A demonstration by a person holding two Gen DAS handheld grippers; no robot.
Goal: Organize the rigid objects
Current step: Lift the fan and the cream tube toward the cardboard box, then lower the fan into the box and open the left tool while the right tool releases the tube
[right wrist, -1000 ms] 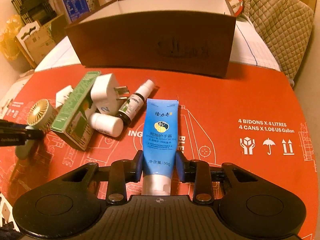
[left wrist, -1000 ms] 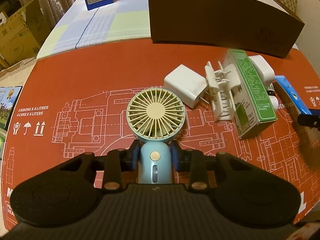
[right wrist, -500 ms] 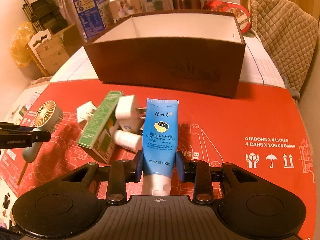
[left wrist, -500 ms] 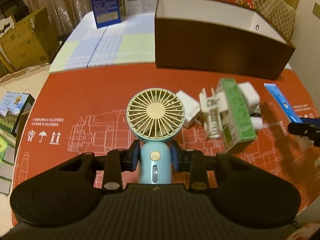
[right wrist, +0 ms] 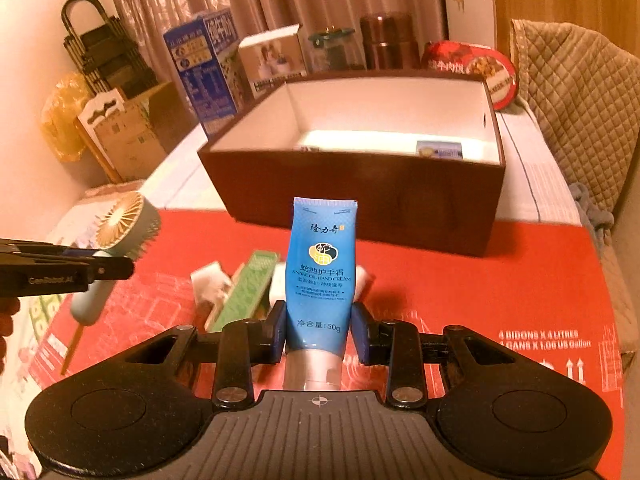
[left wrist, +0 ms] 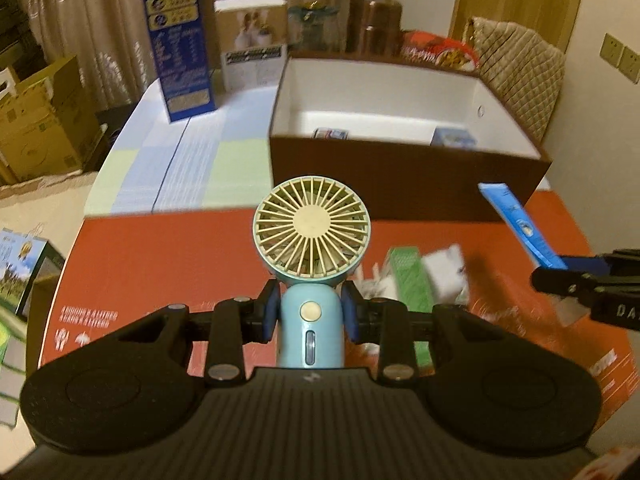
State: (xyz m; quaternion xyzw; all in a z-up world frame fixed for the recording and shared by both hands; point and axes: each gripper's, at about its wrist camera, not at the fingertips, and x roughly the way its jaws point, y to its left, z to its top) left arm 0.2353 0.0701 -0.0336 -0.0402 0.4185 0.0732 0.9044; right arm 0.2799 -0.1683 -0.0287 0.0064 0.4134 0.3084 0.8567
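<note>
Fan and cream tube aloft, short of the brown box.
Left gripper clenched on handheld fan; right gripper grasping blue hand-cream tube, both held before the box's near wall.

Both wrist views face one box (downward, close).
</note>
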